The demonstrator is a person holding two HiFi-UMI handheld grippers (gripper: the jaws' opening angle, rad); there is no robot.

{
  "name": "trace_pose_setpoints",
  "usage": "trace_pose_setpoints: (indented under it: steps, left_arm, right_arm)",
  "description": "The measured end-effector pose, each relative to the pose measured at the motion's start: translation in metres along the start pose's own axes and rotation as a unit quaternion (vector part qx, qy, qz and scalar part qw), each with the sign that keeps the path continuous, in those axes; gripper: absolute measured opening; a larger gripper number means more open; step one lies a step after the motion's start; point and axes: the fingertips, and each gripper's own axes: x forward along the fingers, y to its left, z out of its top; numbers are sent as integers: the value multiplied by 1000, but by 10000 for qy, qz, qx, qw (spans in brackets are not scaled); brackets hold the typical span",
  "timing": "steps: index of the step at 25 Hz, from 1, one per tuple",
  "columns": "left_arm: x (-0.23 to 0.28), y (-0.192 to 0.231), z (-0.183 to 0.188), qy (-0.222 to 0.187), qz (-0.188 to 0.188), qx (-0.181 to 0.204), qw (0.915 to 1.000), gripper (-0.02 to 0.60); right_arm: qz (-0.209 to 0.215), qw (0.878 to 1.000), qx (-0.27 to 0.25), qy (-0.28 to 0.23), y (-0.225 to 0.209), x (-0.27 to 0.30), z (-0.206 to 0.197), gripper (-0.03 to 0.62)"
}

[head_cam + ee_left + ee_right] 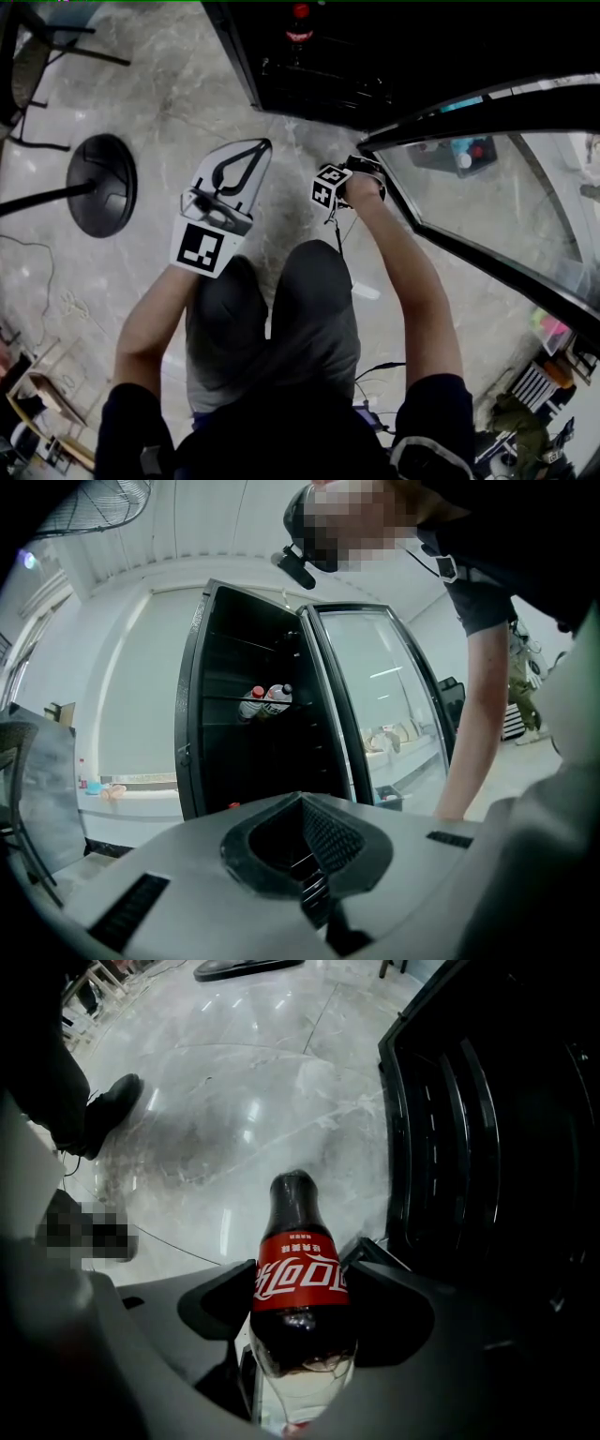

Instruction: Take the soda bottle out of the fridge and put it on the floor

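The soda bottle (298, 1279) is gripped by the fingers of the right gripper (302, 1309) at its red label. It is held cap towards the camera and base towards the grey floor (234, 1082), just beside the open black fridge (487, 1129) and clear of its shelves. The left gripper (305, 841) is held apart to the left, its fingers closed together on nothing. A second bottle (299, 23) is seen inside the fridge, and the glass door (487, 178) is swung open.
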Motion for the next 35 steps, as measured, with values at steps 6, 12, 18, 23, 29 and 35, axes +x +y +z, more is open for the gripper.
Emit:
trace_pose_setpoints:
  steps: [6,12,18,23,29,35]
  left_arm:
    - [-1,0,-4,31,9,-2,10000,21]
    - [3,0,-9,57,-1,24,10000,21]
    - [1,-2,-13,133,-53,145,9998,21]
    - [1,-2,-13,55,52,-140,9999,21]
    - [3,0,-18,132,61,-165,9998,21]
    - [7,-7,-27,188,-62,-11,9998,21]
  right_arm:
    - [-11,9989,-216,424,-1,4,-5,327]
    - [52,9983,161,-564,-5,-6,23,224]
    - [458,9846,1127,-1256,3,12,14,267]
    - [472,9677,1903,-1587,27,36,-15,282]
    - [174,9564,2315,-1774,45,72,-41,327]
    - [-81,9453,2559,-2021,54,107,-46,345]
